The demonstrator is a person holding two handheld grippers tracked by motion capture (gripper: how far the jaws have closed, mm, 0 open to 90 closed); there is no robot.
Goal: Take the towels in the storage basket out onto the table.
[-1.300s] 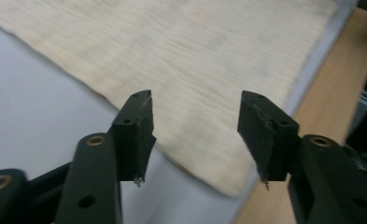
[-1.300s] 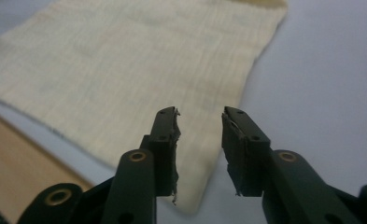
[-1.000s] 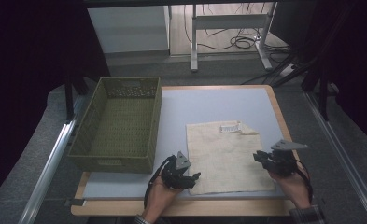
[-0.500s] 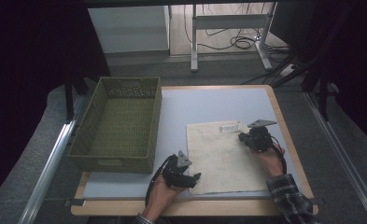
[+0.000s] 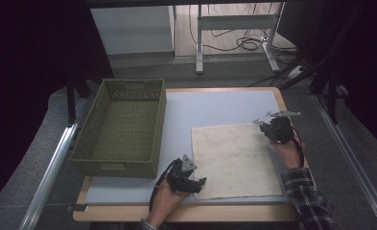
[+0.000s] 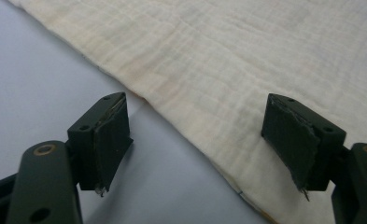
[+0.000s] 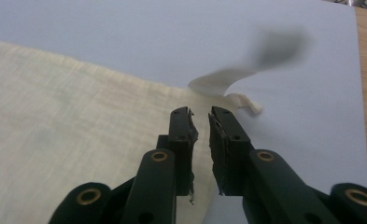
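A cream cloth (image 5: 234, 158) lies flat on the pale blue mat (image 5: 215, 103). My left gripper (image 5: 200, 184) rests at the cloth's near left corner. Its jaws have just been opening and now stand wide apart (image 6: 204, 140), straddling the cloth's edge (image 6: 246, 60) without pressing it. My right gripper (image 5: 263, 123) is at the far right corner. Its jaws (image 7: 200, 114) have just parted a little, leaving a narrow gap with nothing in it. Just ahead of them the cloth's corner (image 7: 218, 84) curls up, blurred, free of the pads.
A green woven basket (image 5: 123, 165) stands on the left of the table, beside the cloth. The wooden table edge (image 5: 291, 110) runs close to the right gripper. Bare mat lies beyond the cloth.
My right gripper went from the cloth's near right side to its far right corner, and the folded-over part now lies flat. The left gripper stayed where it was.
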